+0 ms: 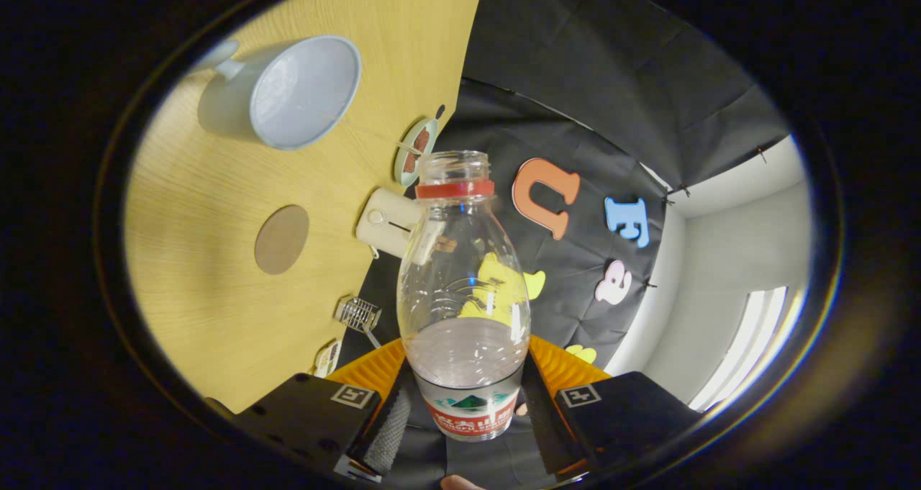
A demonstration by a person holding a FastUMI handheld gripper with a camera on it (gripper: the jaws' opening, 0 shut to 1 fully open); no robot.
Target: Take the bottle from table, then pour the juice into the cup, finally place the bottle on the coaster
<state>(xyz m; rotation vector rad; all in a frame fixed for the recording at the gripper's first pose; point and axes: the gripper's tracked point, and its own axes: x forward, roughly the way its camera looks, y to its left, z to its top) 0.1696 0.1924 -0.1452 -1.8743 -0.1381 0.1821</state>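
Sharp, evenly lit fisheye frame bending at edges; cup (302,94) casts soft shadow

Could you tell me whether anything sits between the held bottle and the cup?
Nothing visible does. The jaws of the gripper are shut on the bottle, and only bare table lies between it and the cup; the coaster sits off that line.

Clear plastic bottle (464,288) sat clamped between gripper (464,411) fingers; pale blue cup (288,94) and round brown coaster (282,239) lay apart on wooden table (201,296) beyond.

Gripper (464,404) clamps uncapped bottle (464,296)
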